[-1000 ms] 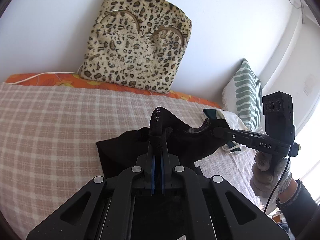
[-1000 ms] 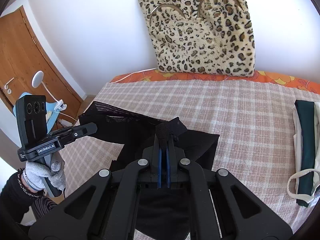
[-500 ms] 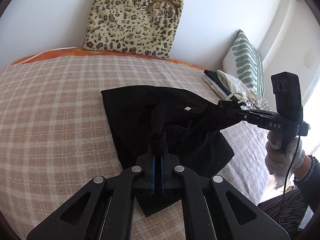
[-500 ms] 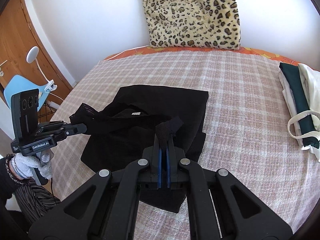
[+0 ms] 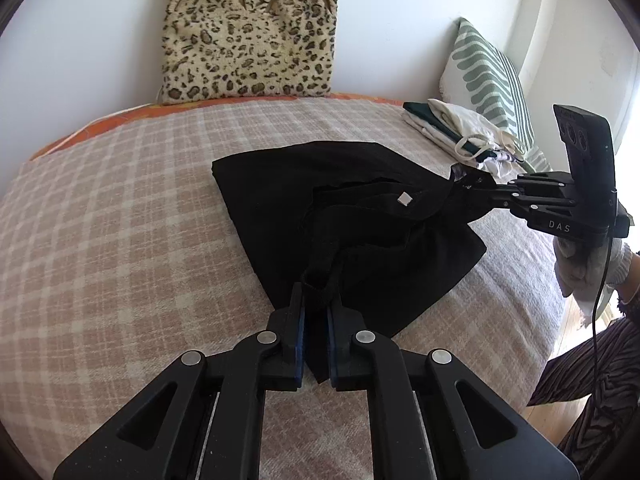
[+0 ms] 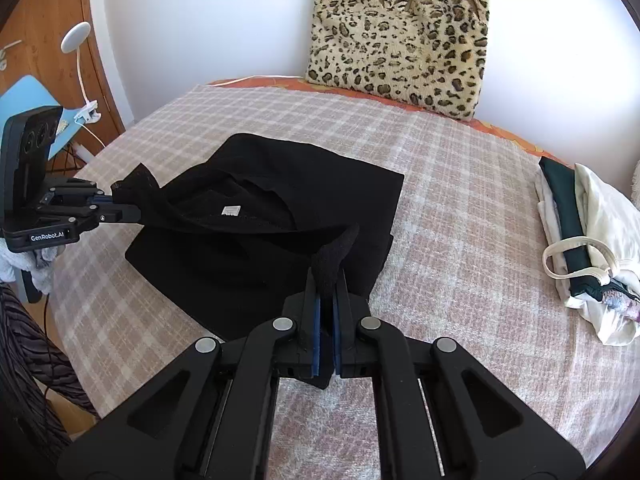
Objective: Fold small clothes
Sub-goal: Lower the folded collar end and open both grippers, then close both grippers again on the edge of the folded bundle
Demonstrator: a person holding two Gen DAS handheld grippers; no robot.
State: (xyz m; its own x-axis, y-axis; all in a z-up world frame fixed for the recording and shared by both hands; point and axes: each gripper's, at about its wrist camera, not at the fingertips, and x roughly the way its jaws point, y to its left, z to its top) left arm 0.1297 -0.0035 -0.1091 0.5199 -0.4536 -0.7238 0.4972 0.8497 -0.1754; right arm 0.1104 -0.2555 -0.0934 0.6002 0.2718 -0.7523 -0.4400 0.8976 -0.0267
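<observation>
A black garment (image 5: 320, 200) lies on the checked bed cover (image 5: 120, 240), its far part flat, its near edge lifted; it also shows in the right wrist view (image 6: 280, 200). A small white label (image 5: 405, 198) shows at its neck. My left gripper (image 5: 316, 300) is shut on one black corner near the front edge. My right gripper (image 6: 326, 280) is shut on the other corner. Each gripper shows in the other's view, the right (image 5: 480, 188) and the left (image 6: 120, 204), holding the cloth stretched between them.
A leopard-print cushion (image 5: 248, 32) leans on the white wall. A pile of folded white and dark green clothes (image 6: 580, 232) lies at the bed's right side, next to a striped pillow (image 5: 488, 76). A wooden door, lamp (image 6: 76, 36) and blue chair stand left.
Both grippers have lowered and pulled back toward the bed's front edge with the garment. The black cloth, held up before, now lies mostly spread on the cover.
</observation>
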